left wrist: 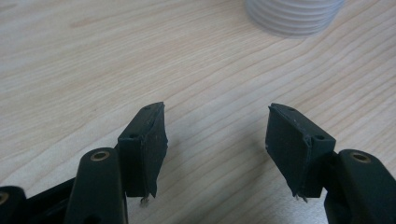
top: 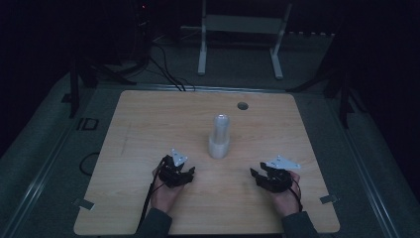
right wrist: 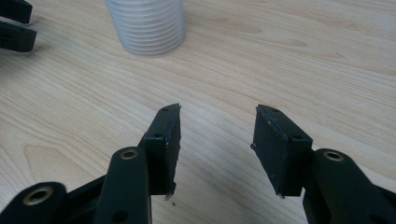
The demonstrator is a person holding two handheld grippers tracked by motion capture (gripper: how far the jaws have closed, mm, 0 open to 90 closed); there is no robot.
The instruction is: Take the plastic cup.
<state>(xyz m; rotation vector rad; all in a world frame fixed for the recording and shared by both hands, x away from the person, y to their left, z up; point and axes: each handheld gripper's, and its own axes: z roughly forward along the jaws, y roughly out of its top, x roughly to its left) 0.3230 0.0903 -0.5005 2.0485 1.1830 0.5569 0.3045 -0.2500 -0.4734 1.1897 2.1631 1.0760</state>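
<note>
A stack of cups stands mid-table, between and beyond the left gripper and right gripper.

Both forearms come in from the near edge. The left gripper and the right gripper are held low, well apart, each in a hand. Each gripper's jaws stand parted with nothing between them.

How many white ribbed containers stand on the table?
1. The white ribbed container stands upright near the middle of the table, ahead of and between the left gripper and the right gripper.
</note>
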